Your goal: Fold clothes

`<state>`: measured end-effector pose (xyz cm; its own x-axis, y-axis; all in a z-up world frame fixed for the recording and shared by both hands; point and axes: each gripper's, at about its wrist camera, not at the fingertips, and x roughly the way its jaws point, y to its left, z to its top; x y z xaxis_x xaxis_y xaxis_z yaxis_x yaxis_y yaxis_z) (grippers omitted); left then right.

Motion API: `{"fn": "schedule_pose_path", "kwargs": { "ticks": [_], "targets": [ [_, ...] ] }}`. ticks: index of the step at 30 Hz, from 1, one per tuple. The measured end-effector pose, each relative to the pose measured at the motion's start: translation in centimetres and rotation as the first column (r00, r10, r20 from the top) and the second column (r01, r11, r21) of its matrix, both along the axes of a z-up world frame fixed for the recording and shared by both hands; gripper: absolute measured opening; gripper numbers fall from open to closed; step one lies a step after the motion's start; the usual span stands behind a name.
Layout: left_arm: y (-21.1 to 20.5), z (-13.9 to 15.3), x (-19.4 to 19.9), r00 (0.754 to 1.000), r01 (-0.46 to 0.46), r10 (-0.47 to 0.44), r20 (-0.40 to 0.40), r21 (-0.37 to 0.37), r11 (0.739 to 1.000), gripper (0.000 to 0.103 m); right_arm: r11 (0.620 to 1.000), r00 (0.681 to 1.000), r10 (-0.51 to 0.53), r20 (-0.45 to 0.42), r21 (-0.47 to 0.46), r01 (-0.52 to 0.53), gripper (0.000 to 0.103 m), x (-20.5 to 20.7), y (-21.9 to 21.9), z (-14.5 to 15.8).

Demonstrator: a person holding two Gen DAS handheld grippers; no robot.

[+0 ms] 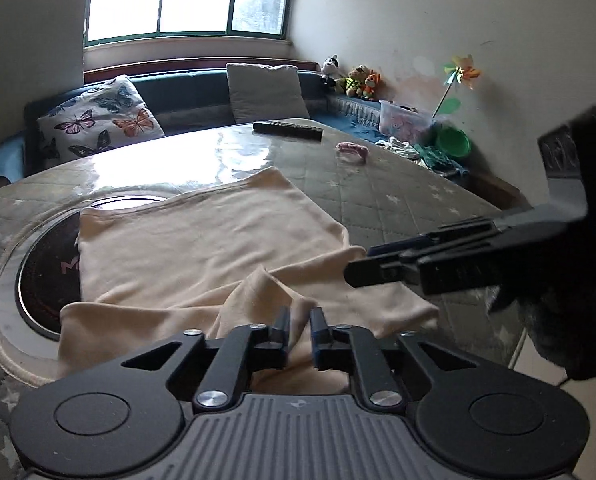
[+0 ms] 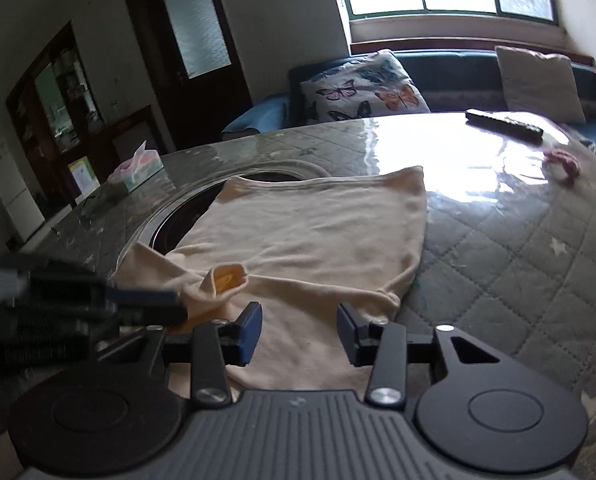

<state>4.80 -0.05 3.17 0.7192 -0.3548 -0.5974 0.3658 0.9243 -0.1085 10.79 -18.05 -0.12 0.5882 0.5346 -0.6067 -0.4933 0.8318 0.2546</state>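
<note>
A cream garment [image 1: 202, 240] lies spread on the quilted table cover [image 1: 410, 204], its near part rumpled into a raised fold [image 1: 266, 280]. My left gripper [image 1: 300, 320] stands at the near hem with a narrow gap between its jaws; the fold runs loosely through that gap. In the right wrist view the left gripper [image 2: 180, 308] comes in from the left, its tips at a turned-up corner of the cloth [image 2: 226, 278]. My right gripper [image 2: 300, 322] is open over the garment's [image 2: 318, 232] near right edge, with cloth lying below and between its blue pads [image 2: 250, 330].
A round dark hotplate [image 1: 46, 276] is set into the table under the garment's left side. A remote [image 1: 288, 130] and a small pink item [image 1: 352, 151] lie at the far side. A tissue box [image 2: 138, 168] sits far left. Sofa cushions [image 1: 98, 120] line the back.
</note>
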Motion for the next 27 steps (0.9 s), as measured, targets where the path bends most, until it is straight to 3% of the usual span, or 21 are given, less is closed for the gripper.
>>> {"fn": "schedule_pose_path", "kwargs": {
  "ticks": [2,5,11,16,19,24,27],
  "targets": [
    [1.1,0.1,-0.3,0.999,-0.030,0.029,0.026,0.018,0.999,0.044,1.000,1.000,0.009,-0.011,0.015,-0.009,0.041,0.2,0.3,-0.1],
    [3.2,0.3,-1.1,0.994,-0.103,0.101,0.052,0.033,0.994,0.046,0.999,0.999,0.046,-0.019,0.027,-0.045,0.040,0.1,1.6,-0.3],
    [7.7,-0.1,-2.9,0.966,-0.252,0.248,0.069,0.059,0.966,0.061,0.996,0.996,0.088,-0.029,0.012,-0.087,0.040,0.4,4.2,-0.8],
    [10.5,-2.0,-4.5,0.942,-0.336,0.336,0.020,0.086,0.938,0.065,0.995,0.994,0.092,-0.065,-0.021,-0.093,0.039,0.3,5.4,-1.8],
    [11.1,-2.8,-5.1,0.935,-0.354,0.355,0.002,0.096,0.930,0.067,0.995,0.992,0.097,-0.086,-0.029,-0.100,0.032,0.0,5.6,-2.1],
    [10.9,-3.3,-5.1,0.933,-0.357,0.359,-0.001,0.106,0.928,0.069,0.994,0.992,0.095,-0.083,-0.047,-0.099,0.008,-0.4,6.2,-2.3],
    [10.3,-3.4,-4.8,0.938,-0.344,0.346,0.010,0.136,0.929,0.069,0.995,0.995,0.088,-0.042,-0.043,-0.090,0.004,-0.8,6.1,-1.4]
  ]
}}
